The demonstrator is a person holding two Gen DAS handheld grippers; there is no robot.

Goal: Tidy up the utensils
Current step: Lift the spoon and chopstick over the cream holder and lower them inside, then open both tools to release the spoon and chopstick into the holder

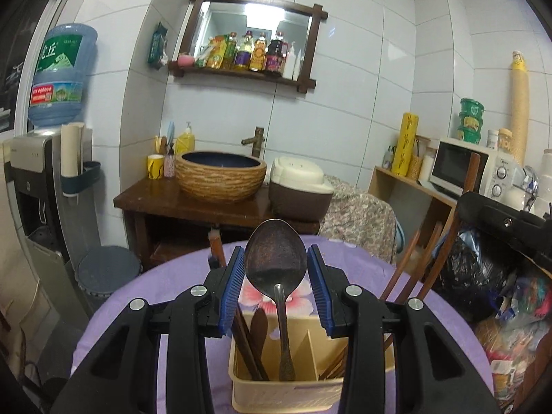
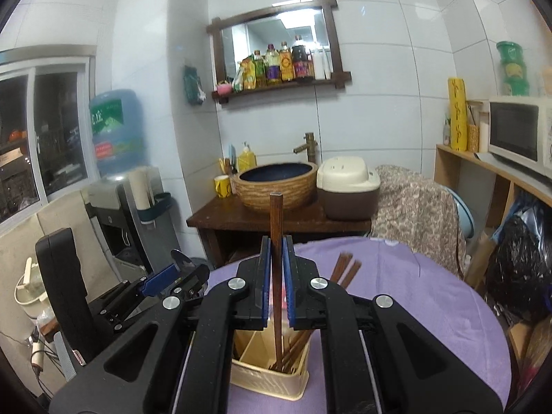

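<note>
A beige utensil holder (image 1: 286, 393) with compartments stands on the purple table; it also shows in the right wrist view (image 2: 269, 376). A metal spoon (image 1: 276, 258) stands upright in it, bowl up, between the blue pads of my left gripper (image 1: 276, 265); the jaws are apart and I see small gaps at the bowl's sides. Dark wooden utensils (image 1: 253, 345) stand in the left compartment. My right gripper (image 2: 276, 258) is shut on a brown wooden chopstick (image 2: 276, 227), its lower end in the holder among other chopsticks (image 2: 345, 269).
The round table with a purple cloth (image 2: 414, 293) ends near a wooden washstand with a basin (image 2: 279, 186) and a rice cooker (image 2: 348, 189). A water dispenser (image 1: 45, 172) stands at left. A shelf with a microwave (image 1: 465, 169) and dark bags stands at right.
</note>
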